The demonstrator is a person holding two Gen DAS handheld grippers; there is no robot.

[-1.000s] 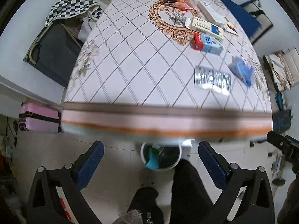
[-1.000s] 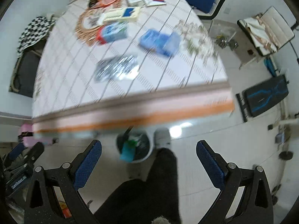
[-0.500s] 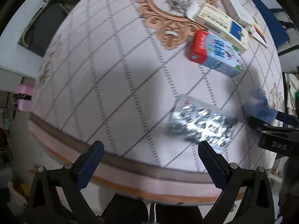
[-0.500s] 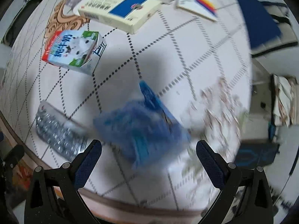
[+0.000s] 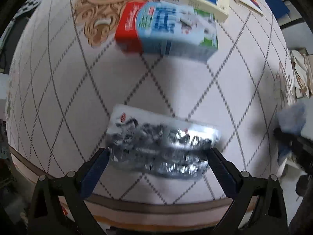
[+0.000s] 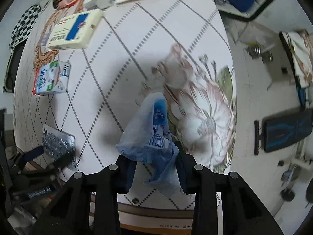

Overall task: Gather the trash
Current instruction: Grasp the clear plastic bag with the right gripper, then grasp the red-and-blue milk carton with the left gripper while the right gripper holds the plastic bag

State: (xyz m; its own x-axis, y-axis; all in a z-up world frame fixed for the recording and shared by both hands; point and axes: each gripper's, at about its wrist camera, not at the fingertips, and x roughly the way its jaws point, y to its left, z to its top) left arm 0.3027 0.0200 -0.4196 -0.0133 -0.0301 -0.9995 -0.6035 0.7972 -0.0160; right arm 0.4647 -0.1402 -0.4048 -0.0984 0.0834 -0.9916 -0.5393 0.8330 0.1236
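Blue wrapper, loose before, is now pinched by the right gripper; left gripper gapes around silver foil pack.

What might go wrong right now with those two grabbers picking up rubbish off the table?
The right gripper pinches only the lower part of the blue plastic wrapper; the loose top could slip out or snag.

The left gripper has open jaws on either side of the silver blister pack, which lies flat near the table edge. It may slide off rather than get gripped.

The milk carton sits just beyond and could be nudged.
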